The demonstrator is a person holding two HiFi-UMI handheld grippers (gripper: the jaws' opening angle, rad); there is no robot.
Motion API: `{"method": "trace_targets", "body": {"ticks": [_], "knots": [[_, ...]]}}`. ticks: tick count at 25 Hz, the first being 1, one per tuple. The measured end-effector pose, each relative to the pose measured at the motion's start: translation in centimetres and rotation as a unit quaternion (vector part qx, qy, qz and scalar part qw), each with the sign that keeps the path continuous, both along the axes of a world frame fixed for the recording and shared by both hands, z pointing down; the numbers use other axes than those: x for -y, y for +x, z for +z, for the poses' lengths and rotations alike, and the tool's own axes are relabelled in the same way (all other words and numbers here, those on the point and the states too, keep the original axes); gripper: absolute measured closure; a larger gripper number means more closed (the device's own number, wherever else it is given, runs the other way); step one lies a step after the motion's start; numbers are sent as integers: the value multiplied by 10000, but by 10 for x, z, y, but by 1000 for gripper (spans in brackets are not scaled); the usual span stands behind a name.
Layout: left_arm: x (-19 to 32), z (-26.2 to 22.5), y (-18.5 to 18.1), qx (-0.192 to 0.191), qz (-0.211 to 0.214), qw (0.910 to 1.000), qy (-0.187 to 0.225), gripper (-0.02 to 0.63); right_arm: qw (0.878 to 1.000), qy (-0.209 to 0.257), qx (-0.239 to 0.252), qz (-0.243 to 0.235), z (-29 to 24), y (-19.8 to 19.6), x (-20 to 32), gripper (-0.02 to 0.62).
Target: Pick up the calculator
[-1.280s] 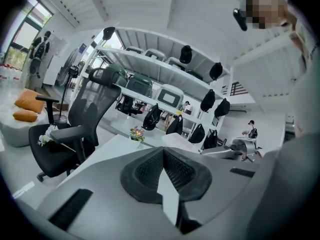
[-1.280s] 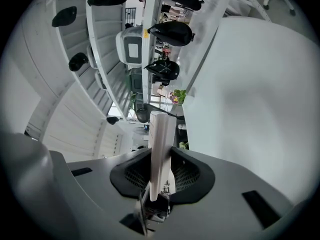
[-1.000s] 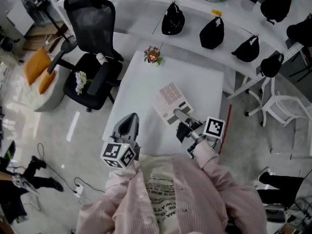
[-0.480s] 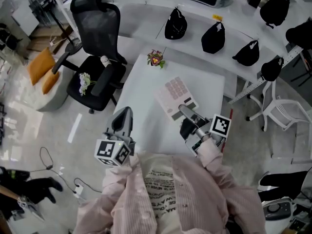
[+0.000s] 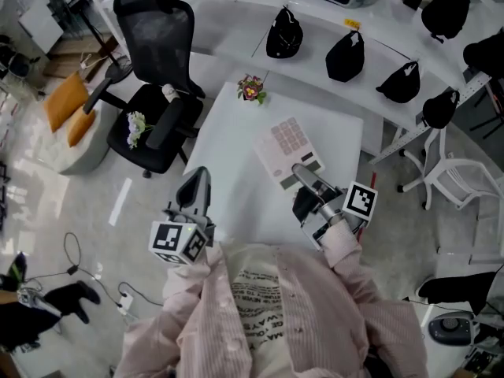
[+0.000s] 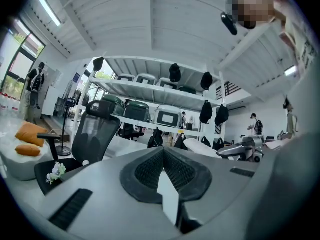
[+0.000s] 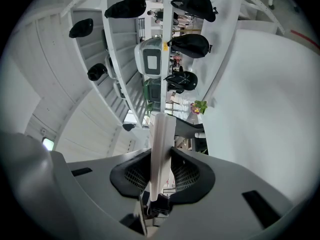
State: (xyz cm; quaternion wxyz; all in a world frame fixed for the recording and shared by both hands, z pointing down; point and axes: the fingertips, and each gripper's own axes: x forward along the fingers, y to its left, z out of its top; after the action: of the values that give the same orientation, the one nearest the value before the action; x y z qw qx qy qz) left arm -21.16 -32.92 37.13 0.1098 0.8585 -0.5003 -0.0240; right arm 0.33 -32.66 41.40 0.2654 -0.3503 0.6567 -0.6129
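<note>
The calculator, pale with rows of pinkish keys, hangs tilted above the white table. My right gripper is shut on its near end. In the right gripper view the calculator shows edge-on as a thin white slab pinched between the dark pads of the right gripper. My left gripper hovers at the table's front-left edge, shut with nothing in it. In its own view the left gripper has its pads meeting at the tip.
A small potted flower stands at the table's far edge. A black office chair is to the left. Several black bags sit on the curved white counter behind. A white chair stands to the right.
The right gripper has risen a little with the calculator in it. The left gripper has come up and drifted slightly left along the table's front edge.
</note>
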Motion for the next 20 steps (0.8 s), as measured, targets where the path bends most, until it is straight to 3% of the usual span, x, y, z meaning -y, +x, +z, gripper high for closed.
{"method": "trace_targets", "body": {"ticks": [20], "knots": [[0, 7, -4, 47, -86, 9999, -101, 606, 9999, -82, -77, -90, 3, -1, 0, 509]]}}
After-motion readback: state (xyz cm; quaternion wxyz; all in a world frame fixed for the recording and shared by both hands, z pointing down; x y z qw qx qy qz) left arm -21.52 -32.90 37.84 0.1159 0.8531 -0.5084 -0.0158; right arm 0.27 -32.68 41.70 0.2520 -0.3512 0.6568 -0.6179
